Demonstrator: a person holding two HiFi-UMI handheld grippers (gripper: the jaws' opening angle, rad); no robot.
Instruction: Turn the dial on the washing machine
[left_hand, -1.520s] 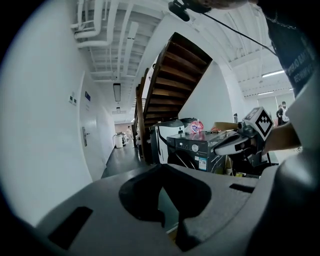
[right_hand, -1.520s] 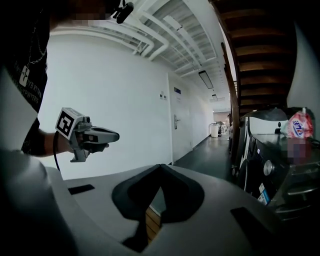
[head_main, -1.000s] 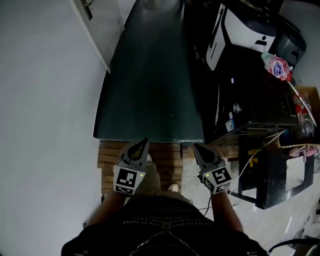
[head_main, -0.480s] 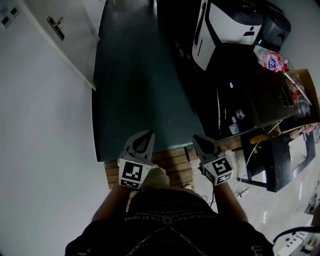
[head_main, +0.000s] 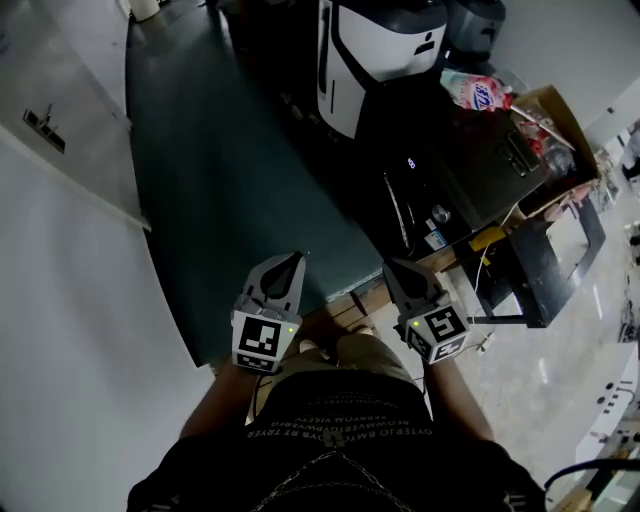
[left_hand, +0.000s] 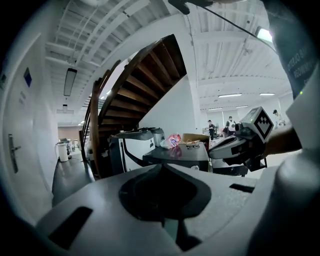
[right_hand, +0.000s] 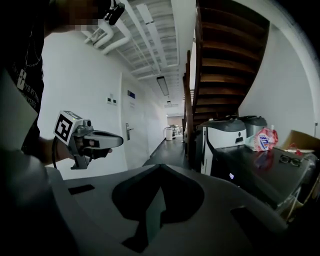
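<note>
What looks like the small round silver dial sits on the black box-shaped washing machine, ahead and to the right. The right gripper is nearer than the left gripper. Both sets of jaws are closed on nothing.

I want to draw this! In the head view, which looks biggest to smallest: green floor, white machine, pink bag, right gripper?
1. green floor
2. white machine
3. right gripper
4. pink bag
The gripper only looks bigger than the bag in the picture. It is much nearer the camera, so their real order is unsure.
</note>
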